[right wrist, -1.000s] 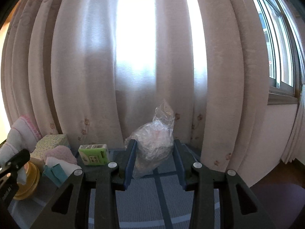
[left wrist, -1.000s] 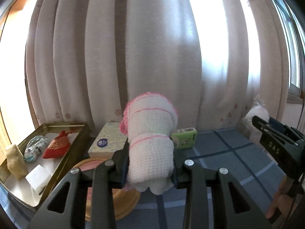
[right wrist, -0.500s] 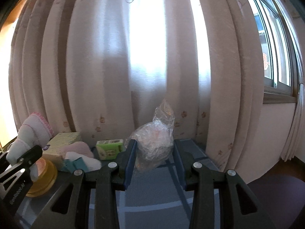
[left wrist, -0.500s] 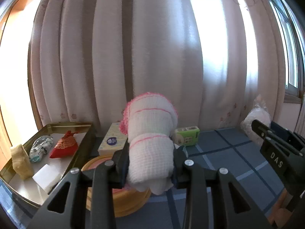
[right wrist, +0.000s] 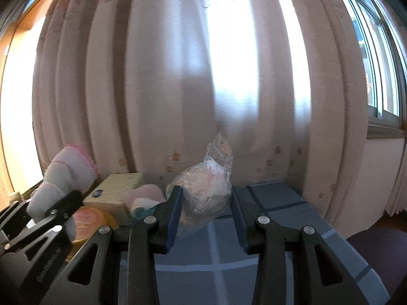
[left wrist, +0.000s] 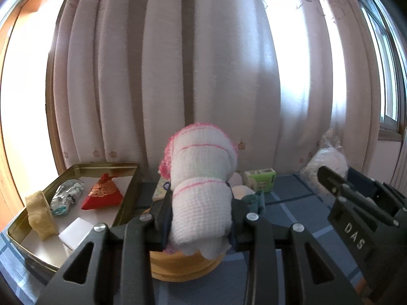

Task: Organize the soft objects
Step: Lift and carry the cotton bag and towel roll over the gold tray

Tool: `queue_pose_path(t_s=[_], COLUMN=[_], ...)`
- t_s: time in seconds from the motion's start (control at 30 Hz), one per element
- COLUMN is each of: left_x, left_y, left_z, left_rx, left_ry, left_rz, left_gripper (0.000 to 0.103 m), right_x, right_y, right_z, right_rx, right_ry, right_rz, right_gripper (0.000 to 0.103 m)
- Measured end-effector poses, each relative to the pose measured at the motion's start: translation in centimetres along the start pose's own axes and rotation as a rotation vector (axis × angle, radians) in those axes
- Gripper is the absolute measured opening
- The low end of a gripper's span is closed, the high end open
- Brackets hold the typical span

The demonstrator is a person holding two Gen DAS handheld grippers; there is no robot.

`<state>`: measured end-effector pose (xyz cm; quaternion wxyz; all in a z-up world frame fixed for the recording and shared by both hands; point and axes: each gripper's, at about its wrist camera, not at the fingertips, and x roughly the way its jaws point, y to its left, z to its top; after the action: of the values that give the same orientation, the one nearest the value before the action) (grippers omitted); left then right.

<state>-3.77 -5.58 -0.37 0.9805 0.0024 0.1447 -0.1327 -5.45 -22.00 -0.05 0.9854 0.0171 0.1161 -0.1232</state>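
White waffle-weave cloth edged in pink, a rolled towel (left wrist: 201,190), fills the left wrist view, clamped between both fingers of the left gripper (left wrist: 201,225). Its long axis runs forward and upward from the jaws, free end tilted up toward the curtain (left wrist: 203,63). It hangs above a yellow round container (left wrist: 183,267) on the blue checked table (left wrist: 292,203). At the table's left edge sits a gold tin tray (left wrist: 127,178) holding a red pouch (left wrist: 103,194), a foil packet (left wrist: 66,197), a yellow sponge (left wrist: 40,214) and a white block (left wrist: 76,231). Judging from here, the towel's loose lower flap could catch the container or the tray's rim on the way over, or the roll could unwind.

From the right wrist view, the right gripper (right wrist: 204,218) pinches 1 clear plastic bag (right wrist: 206,188) of soft filling, upright, knotted neck pointing up. The grip bites the bag's lower part only; slippery film could slide out. A tissue box (right wrist: 114,190) and pink cloth (right wrist: 147,193) lie at the table's far left.
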Motion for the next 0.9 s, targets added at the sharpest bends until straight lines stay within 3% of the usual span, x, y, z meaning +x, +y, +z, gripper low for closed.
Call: queue_pose_path(t_s=[0.4, 0.9], left_x=[-1.2, -2.1], left_y=[4.4, 12.0], left_z=[-0.2, -0.5], left_rx=[-0.042, -0.119], left_ry=[-0.014, -0.028], left_rz=[0.019, 0.107], left_gripper=[0.033, 0.033], right_x=[0.1, 1.0], right_y=[4.9, 12.2], right_z=[-0.6, -0.9], right_rx=[-0.04, -0.089], right_ry=[0.019, 0.021], right_rz=[0.089, 0.203], right_gripper=[0.041, 0.041])
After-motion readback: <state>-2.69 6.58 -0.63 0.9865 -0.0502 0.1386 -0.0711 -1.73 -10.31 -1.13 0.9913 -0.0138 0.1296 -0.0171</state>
